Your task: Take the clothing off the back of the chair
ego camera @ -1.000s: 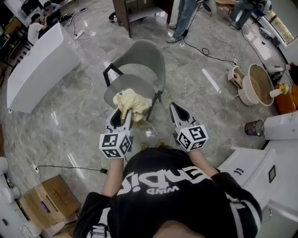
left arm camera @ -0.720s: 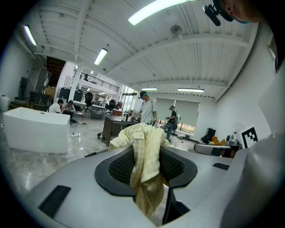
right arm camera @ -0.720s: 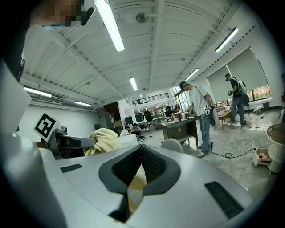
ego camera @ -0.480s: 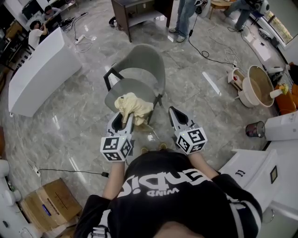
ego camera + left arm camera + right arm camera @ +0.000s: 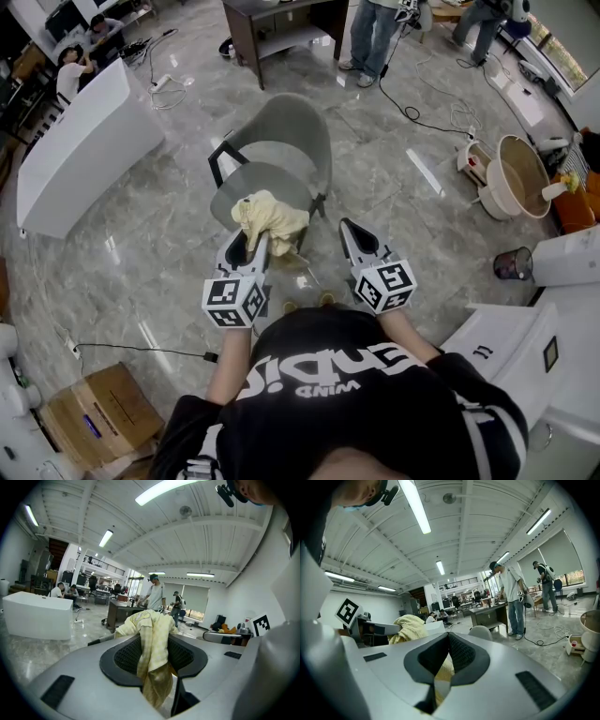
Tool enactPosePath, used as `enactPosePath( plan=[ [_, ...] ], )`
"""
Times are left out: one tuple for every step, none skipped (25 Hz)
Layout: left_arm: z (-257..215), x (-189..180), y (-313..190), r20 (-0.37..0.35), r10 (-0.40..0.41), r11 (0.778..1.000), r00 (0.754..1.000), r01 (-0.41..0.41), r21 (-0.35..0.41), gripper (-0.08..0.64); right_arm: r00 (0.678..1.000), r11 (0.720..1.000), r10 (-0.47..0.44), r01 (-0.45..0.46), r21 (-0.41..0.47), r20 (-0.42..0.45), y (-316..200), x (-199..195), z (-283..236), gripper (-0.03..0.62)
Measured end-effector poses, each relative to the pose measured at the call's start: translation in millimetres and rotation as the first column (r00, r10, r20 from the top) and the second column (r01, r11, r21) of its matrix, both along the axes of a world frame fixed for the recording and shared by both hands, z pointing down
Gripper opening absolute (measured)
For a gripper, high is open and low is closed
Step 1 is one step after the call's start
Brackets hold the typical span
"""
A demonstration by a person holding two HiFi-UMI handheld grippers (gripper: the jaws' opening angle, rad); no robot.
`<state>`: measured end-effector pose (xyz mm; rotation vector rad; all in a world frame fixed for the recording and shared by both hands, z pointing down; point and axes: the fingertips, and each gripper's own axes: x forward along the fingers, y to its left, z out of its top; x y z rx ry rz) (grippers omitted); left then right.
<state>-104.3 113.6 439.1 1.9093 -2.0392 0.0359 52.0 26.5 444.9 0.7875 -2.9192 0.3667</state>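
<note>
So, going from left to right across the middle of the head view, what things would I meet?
White counter → left gripper, shut on the yellow clothing → right gripper → beige tub. The grey chair overlaps the clothing, so I leave it out.

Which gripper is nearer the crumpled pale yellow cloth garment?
Left. The left gripper is clamped on the crumpled pale yellow cloth garment, which hangs between its jaws. The right gripper sits apart to the garment's right, jaws together, holding nothing.

Clothing (image 5: 270, 216) at chair's (image 5: 292, 127) near side (desk (image 5: 281, 21) beyond)
</note>
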Motion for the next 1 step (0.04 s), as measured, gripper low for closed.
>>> enactPosePath(
  plan=[
    [-0.1,0.6,0.1,0.000,0.000,1.000,1.000,0.000,0.000,0.166,1.000,1.000,0.000,0.000,0.000,0.001,0.1,0.4,-0.2,0.014]
  ],
)
